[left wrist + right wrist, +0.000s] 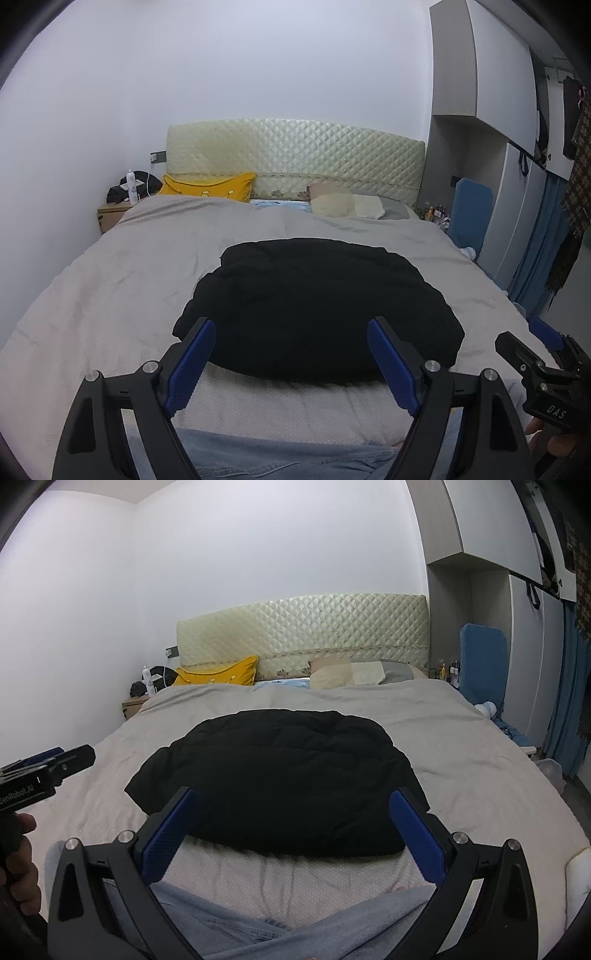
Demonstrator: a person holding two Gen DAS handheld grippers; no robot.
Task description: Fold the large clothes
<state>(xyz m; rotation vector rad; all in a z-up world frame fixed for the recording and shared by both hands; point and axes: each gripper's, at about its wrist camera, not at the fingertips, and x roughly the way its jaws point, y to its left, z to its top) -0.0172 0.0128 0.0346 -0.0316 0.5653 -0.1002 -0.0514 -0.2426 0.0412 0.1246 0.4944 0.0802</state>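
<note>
A black padded garment (317, 306) lies folded into a thick bundle on the grey bed cover (110, 280); it also shows in the right wrist view (280, 775). My left gripper (291, 328) is open and empty, held above the bundle's near edge. My right gripper (291, 797) is open and empty too, above the same near edge. The right gripper shows at the right edge of the left wrist view (532, 343), and the left gripper at the left edge of the right wrist view (70, 757). Neither touches the garment.
A quilted headboard (295, 155) stands at the far end with a yellow pillow (208, 186) and beige pillows (347, 205). A nightstand (112, 216) with a bottle is far left. A wardrobe (491, 110), blue board (472, 210) and hanging clothes stand right. Jeans-clad legs (258, 923) lie below.
</note>
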